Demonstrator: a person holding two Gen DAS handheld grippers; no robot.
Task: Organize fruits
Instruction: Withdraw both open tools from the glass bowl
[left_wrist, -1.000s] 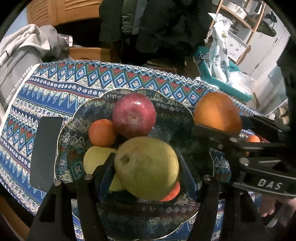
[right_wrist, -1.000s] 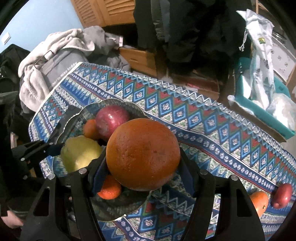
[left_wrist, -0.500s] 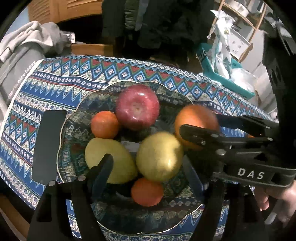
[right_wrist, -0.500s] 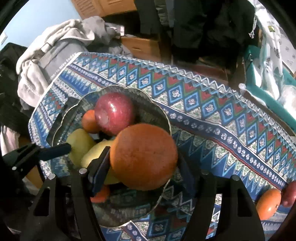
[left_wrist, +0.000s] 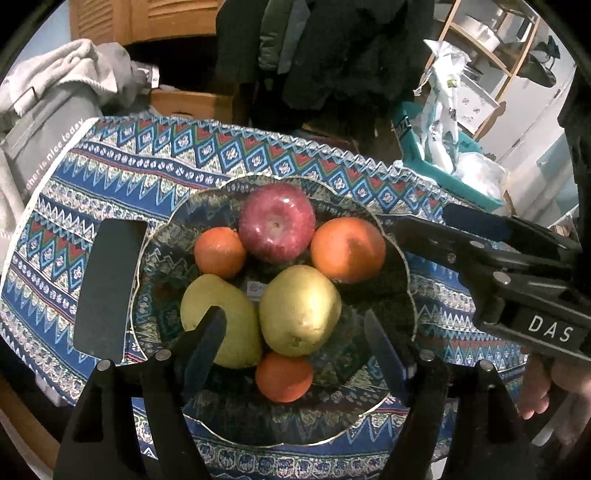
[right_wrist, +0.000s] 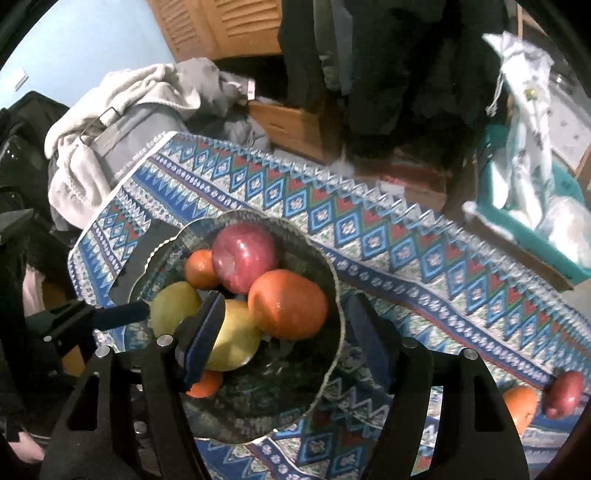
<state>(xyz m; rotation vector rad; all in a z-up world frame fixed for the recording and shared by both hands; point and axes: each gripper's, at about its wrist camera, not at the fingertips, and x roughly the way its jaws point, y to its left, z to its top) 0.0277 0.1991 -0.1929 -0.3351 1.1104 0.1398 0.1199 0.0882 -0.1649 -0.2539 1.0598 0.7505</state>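
Observation:
A patterned bowl (left_wrist: 391, 236) on the blue zigzag cloth holds a red apple (left_wrist: 277, 221), a large orange (left_wrist: 347, 249), two small oranges (left_wrist: 219, 252) and two yellow pears (left_wrist: 299, 310). My left gripper (left_wrist: 295, 350) hangs open above the bowl's near side, touching no fruit. From the right, my right gripper (left_wrist: 424, 221) reaches to the bowl's rim. In the right wrist view that right gripper (right_wrist: 284, 332) stands open over the large orange (right_wrist: 288, 304) and a pear (right_wrist: 236, 336), with the pads clear of both. Another orange (right_wrist: 519, 406) and another red apple (right_wrist: 563, 393) lie on the cloth at the right.
A flat black slab (left_wrist: 107, 288) lies just left of the bowl. Grey and white clothes (left_wrist: 55, 92) are piled beyond the table's left end. A teal box (left_wrist: 443, 173) with plastic bags stands past the far right edge. A person's hand (left_wrist: 554, 387) holds the right gripper.
The left gripper let go of the pear and the right gripper let go of the large orange. Both fruits now rest in the bowl, and both grippers have lifted away.

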